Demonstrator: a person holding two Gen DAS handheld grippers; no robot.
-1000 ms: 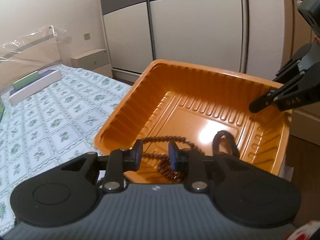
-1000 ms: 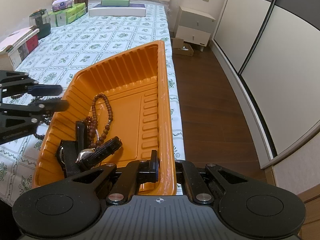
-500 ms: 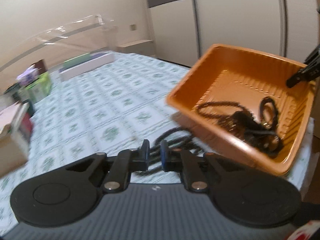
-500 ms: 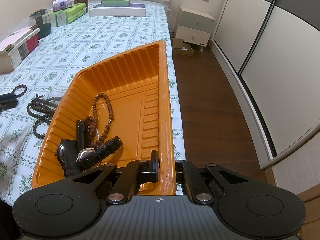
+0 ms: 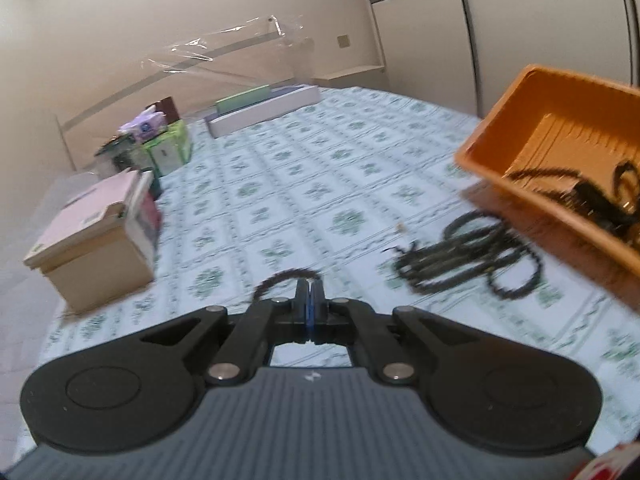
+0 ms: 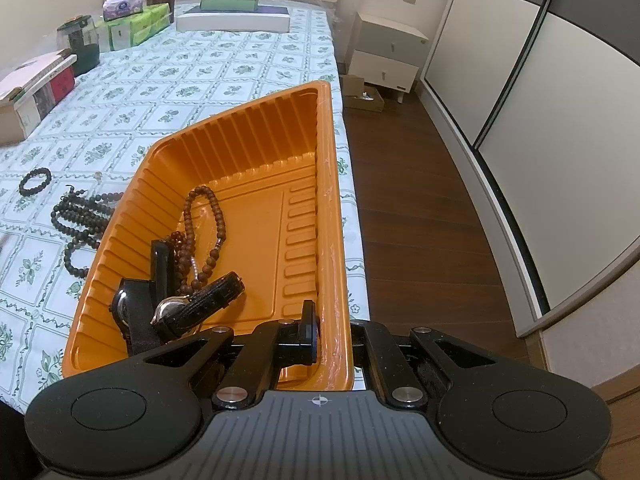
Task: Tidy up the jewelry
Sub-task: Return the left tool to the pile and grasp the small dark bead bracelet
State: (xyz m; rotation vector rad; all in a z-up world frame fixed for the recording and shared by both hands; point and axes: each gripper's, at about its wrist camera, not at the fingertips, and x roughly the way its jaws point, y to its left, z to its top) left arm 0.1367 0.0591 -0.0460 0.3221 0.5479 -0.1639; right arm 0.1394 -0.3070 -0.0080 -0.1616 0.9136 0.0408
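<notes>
- Right now I am seeing my left gripper hanging over the bed, its jaws pressed together with only a thin blue line between them.
- Just past those jaws a small dark bead bracelet is lying on the floral sheet; I cannot tell whether the tips are touching it, and it is looking blurred in the left wrist view.
- My right gripper is clamping the near wall of the orange tray, one jaw inside and the other outside the rim.
- Inside the tray, brown prayer beads are lying in a loop near the middle, and two black watches are sitting in the near left corner, touching the beads.
- Beside the tray's left wall, a tangle of dark bead strands is resting on the sheet, partly tucked under the tray edge.
- Farther left in the right wrist view, the small dark bead bracelet is lying apart from that tangle.
- Along the far side of the bed I am seeing a cardboard box, green tissue packs and a flat white box.
- Beyond the bed, a white nightstand is standing against the wall near the sliding wardrobe doors.
</notes>
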